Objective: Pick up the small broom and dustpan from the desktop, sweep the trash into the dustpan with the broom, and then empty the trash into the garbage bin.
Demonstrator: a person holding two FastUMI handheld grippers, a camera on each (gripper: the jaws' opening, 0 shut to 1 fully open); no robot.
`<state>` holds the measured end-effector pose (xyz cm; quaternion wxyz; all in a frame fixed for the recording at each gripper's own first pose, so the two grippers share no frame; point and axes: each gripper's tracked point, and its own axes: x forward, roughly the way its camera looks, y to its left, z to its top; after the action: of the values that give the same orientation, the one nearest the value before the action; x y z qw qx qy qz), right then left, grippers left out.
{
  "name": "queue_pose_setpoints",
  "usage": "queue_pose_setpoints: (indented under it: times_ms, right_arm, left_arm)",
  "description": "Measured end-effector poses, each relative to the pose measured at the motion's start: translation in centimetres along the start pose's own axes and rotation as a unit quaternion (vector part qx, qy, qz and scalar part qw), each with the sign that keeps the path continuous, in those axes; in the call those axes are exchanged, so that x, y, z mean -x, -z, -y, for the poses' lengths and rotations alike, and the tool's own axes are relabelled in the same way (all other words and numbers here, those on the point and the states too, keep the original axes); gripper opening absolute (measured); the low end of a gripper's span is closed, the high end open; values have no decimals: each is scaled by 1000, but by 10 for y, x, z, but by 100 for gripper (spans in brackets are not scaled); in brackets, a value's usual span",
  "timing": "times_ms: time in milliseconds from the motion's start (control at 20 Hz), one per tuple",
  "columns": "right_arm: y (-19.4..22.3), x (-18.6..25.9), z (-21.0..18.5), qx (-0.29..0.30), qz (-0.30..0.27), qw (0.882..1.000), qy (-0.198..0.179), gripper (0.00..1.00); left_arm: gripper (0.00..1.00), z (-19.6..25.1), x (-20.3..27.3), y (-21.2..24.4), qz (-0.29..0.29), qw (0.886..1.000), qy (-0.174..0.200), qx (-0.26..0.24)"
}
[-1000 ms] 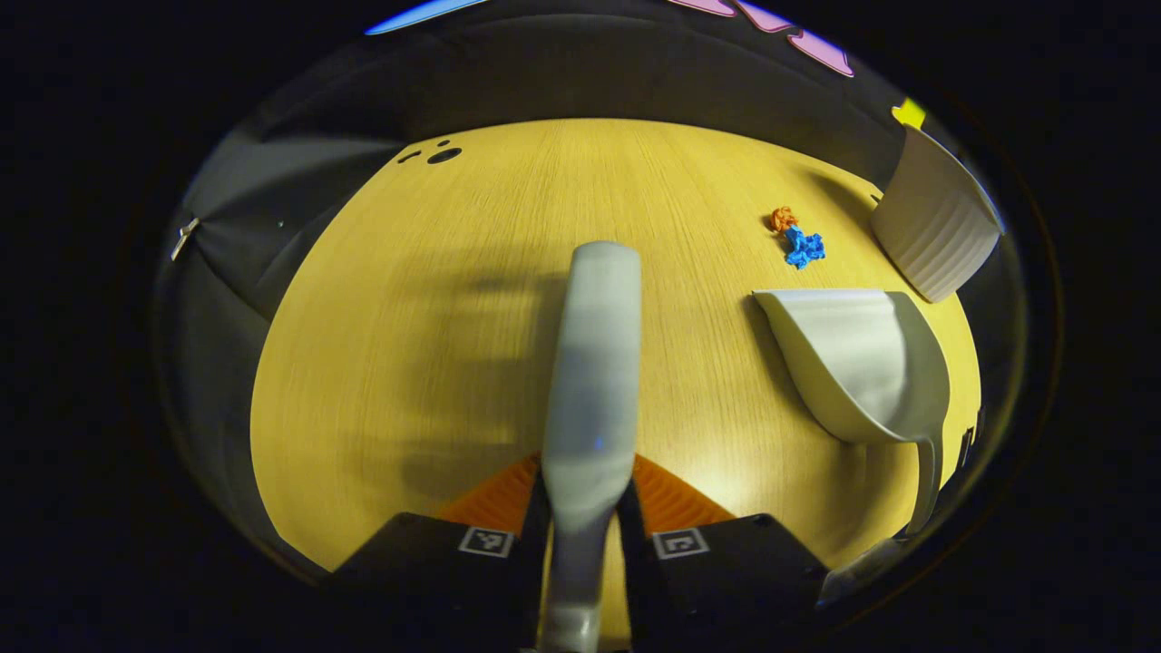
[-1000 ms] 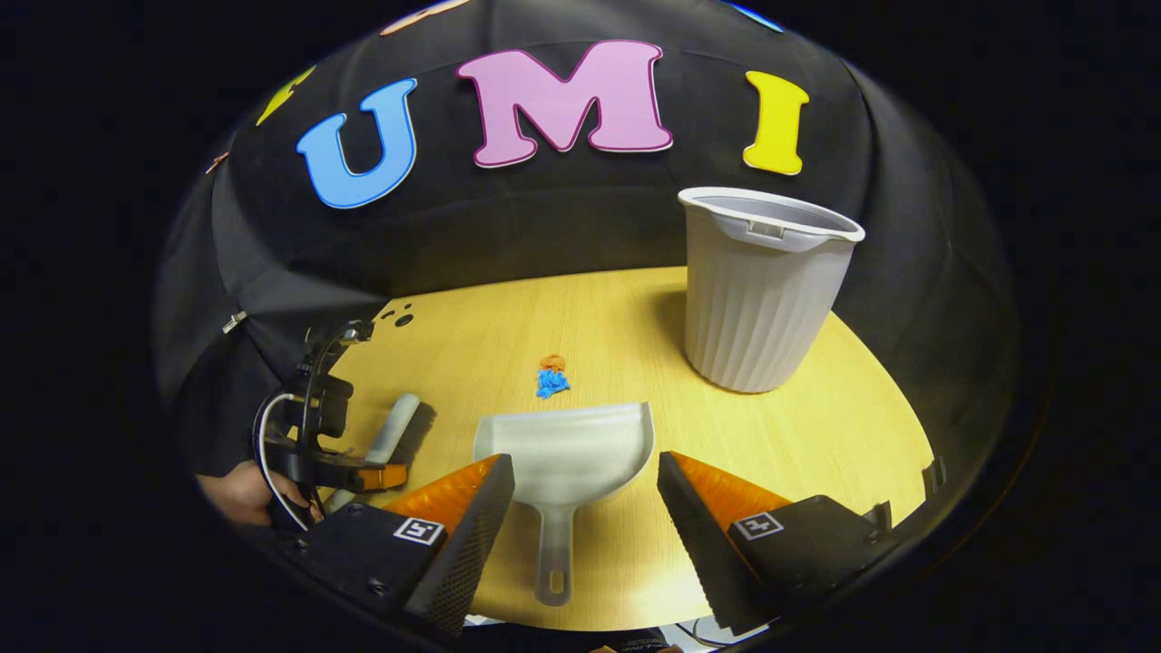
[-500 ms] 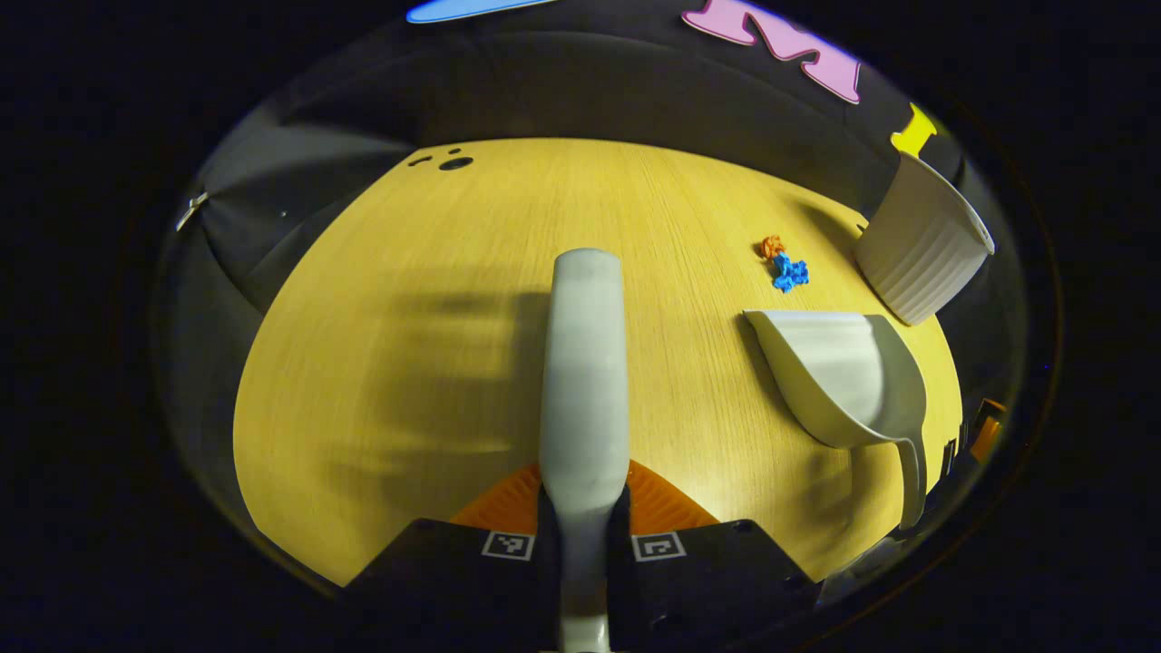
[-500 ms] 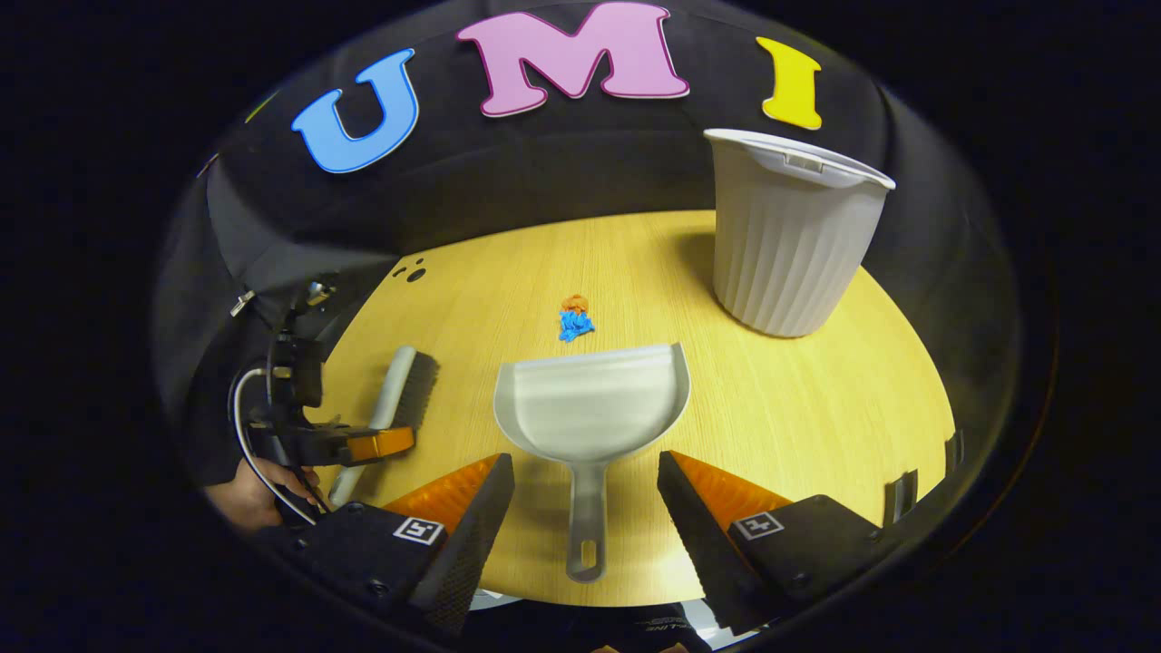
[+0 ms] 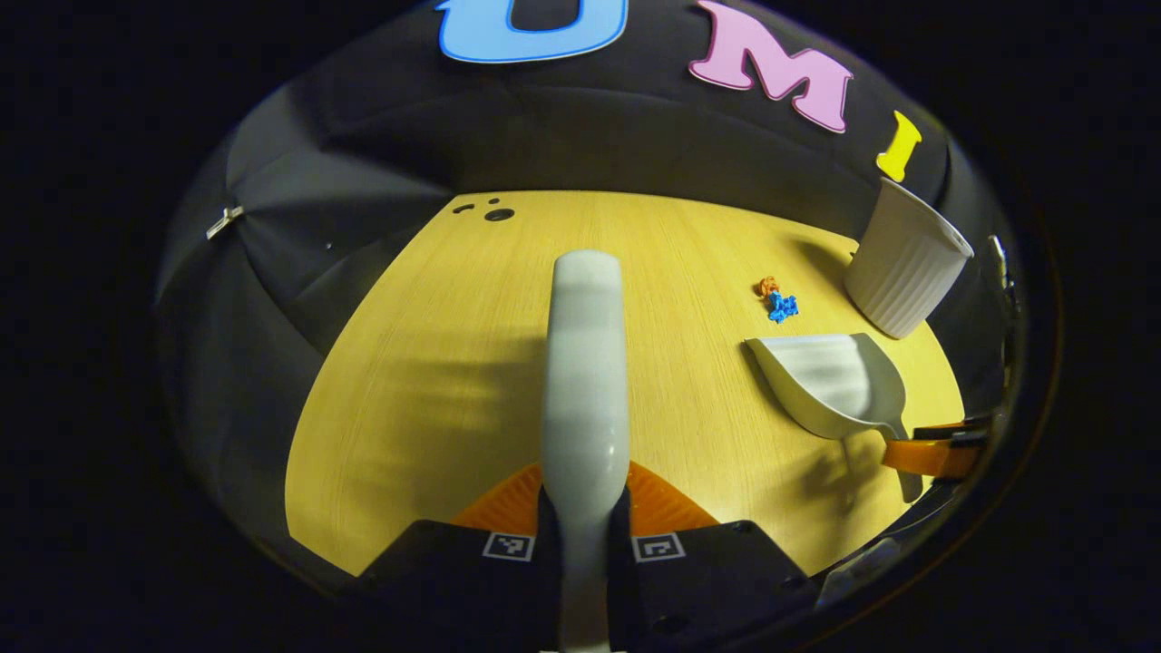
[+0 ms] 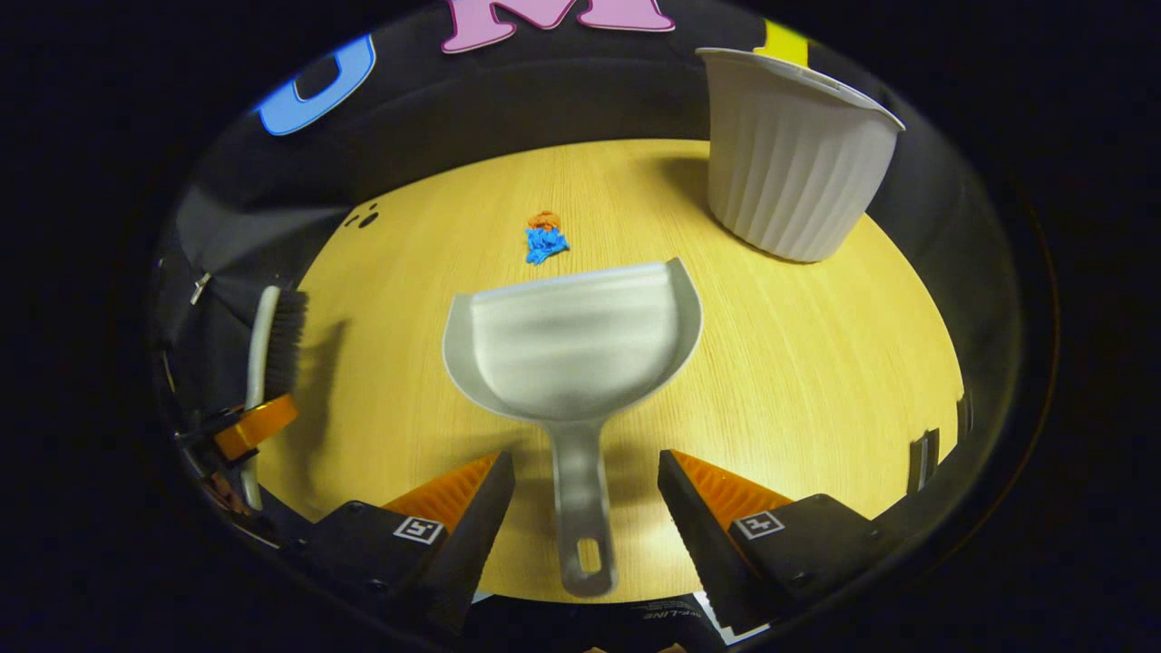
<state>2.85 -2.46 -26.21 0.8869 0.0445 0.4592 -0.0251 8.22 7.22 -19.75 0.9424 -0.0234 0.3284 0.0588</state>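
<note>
Closer now than a moment ago, the right gripper [image 6: 585, 508] has come up to the dustpan [image 6: 571, 349], so the pan looks bigger and its handle [image 6: 580, 508] now runs down between the two fingers. Those fingers are spread wide, one on each side of the handle, and they do not touch it yet. The handle points straight back at the gripper and the pan's open mouth faces away, toward the trash [image 6: 544, 238]. The long line of the dustpan matches the way the fingers point, so I think the next move is just to close on the handle. The right gripper is the nearer one to the pan. The left gripper [image 5: 585, 508] is closed tight on the broom [image 5: 585, 363], which sticks out straight ahead of it. It has lifted and tipped back since before, because more of the wall shows over the table [image 5: 435, 363] now. In the right gripper view the broom [image 6: 270, 349] is off to the side, well apart from the pan, bristles toward the pan. The trash is two small crumpled bits, orange and blue, lying touching on the table just past the pan's mouth. The bin [image 6: 789, 154] stands upright beyond them, to one side.
</note>
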Motion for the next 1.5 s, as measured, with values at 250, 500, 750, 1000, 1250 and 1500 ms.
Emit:
queue_pose_setpoints:
  times_ms: [250, 500, 750, 1000, 1250, 1500]
  right_arm:
    - [1, -32, 5, 1, -36, 999, 32, 99]
    - [9, -38, 1, 18, -55, 998, 35, 99]
    - [1, -43, -6, 35, -51, 998, 23, 79]
    - [1, -45, -1, 33, -70, 997, 1, 39]
    - [2, -42, 2, 49, -87, 994, -43, 34]
    - [1, -38, 22, 106, -80, 990, -55, 34]
  left_arm:
    - [24, -14, 16, 17, -7, 1000, -12, 20]
    - [24, -17, 19, 19, -10, 999, -18, 40]
    - [24, -17, 18, 16, -11, 999, -24, 43]
    - [25, -9, 13, 14, -16, 999, -25, 41]
    - [24, 13, -3, 6, -28, 999, -14, 24]
    - [25, 33, -27, -25, -33, 999, 0, 3]
